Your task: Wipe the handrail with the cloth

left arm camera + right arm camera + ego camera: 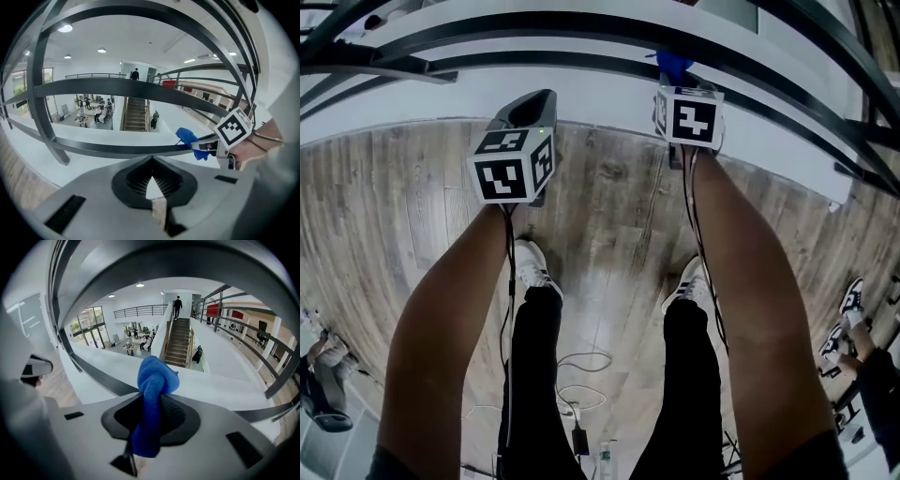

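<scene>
The handrail [581, 28] is a set of dark metal bars that curve across the top of the head view. The blue cloth [673, 66] is bunched up, and my right gripper [677, 82] is shut on it just below a bar. In the right gripper view the cloth [155, 379] pokes up between the jaws of the right gripper [152, 399], close under a wide rail [187, 263]. My left gripper [532, 101] is held to the left, short of the bars. Its jaws in the left gripper view [151, 164] are shut and empty, facing a lower bar [103, 150]. The cloth [190, 138] touches that bar further right.
A white ledge [600, 98] runs under the bars, and past it is a drop to a lower hall with a staircase [180, 345]. I stand on a wood floor [609, 206] with cables [581, 375] behind my feet. Other people stand at right [862, 356] and left [319, 375].
</scene>
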